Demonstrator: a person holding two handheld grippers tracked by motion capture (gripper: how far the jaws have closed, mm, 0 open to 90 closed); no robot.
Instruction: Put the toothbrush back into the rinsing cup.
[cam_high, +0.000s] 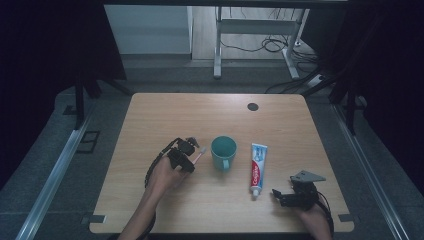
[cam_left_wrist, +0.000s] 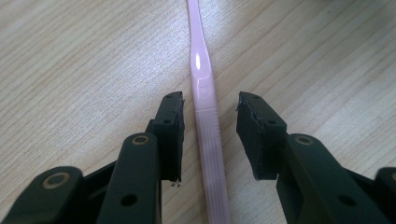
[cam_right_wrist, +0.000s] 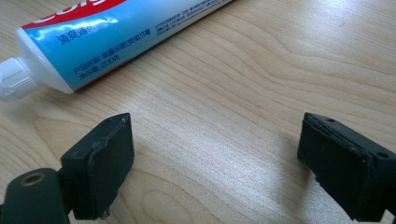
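Item: pink toothbrush (cam_left_wrist: 205, 116) — flat on bench (cam_high: 210, 200), nine o'clock of teal mug (cam_high: 223, 151). My left fingers (cam_left_wrist: 169, 122) straddle it, released; right fingers (cam_right_wrist: 109, 158) released, idle. Pickup pending.

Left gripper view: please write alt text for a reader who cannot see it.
A slim pink plastic toothbrush handle lies flat on a light wood-grain table, running away from the camera between the two black jaws of the left gripper. The jaws stand apart on either side of the handle, with a visible gap on each side, so neither pad presses on it.
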